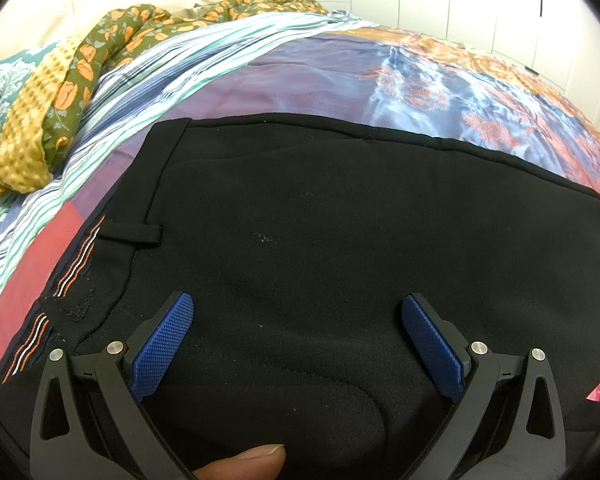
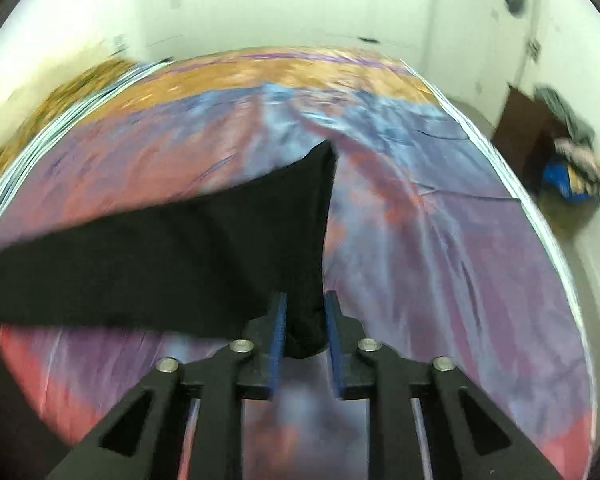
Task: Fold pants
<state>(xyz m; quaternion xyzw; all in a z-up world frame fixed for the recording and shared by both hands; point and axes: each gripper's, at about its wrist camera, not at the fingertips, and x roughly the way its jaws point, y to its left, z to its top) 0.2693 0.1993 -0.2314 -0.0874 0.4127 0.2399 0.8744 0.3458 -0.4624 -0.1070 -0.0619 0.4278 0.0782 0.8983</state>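
The black pants (image 1: 340,248) lie flat on the bed, directly ahead of and under the left gripper (image 1: 298,322). Their waistband with a belt loop (image 1: 132,234) is at the left of this gripper, near its left finger, and the cloth continues to the right past the right finger. So the long axis of the pants goes across the left wrist view, from left to right, with the waist end pointing left. Thin orange and white stitch lines (image 1: 76,260) show at the waist edge. The left gripper is wide open; its blue pads (image 1: 162,346) stand far apart above the black cloth and hold nothing. A fingertip (image 1: 248,462) of the person is visible at the bottom edge, between the gripper arms.

In the right wrist view the picture is blurred. The right gripper (image 2: 304,326) is closed on a bunch of the black pants (image 2: 180,256), which sits between its two blue pads. From the pads the cloth rises forward to a point and also stretches away to the left of the gripper, lifted above the bed.

Under the pants is a shiny bedcover (image 1: 420,80) in purple, blue and orange. Beyond the left gripper, to the far left, lie a striped sheet (image 1: 148,76) and a green floral blanket (image 1: 112,44) with a yellow lining. To the far right of the right gripper, on the floor, is a pile of things (image 2: 572,168), too blurred to identify.
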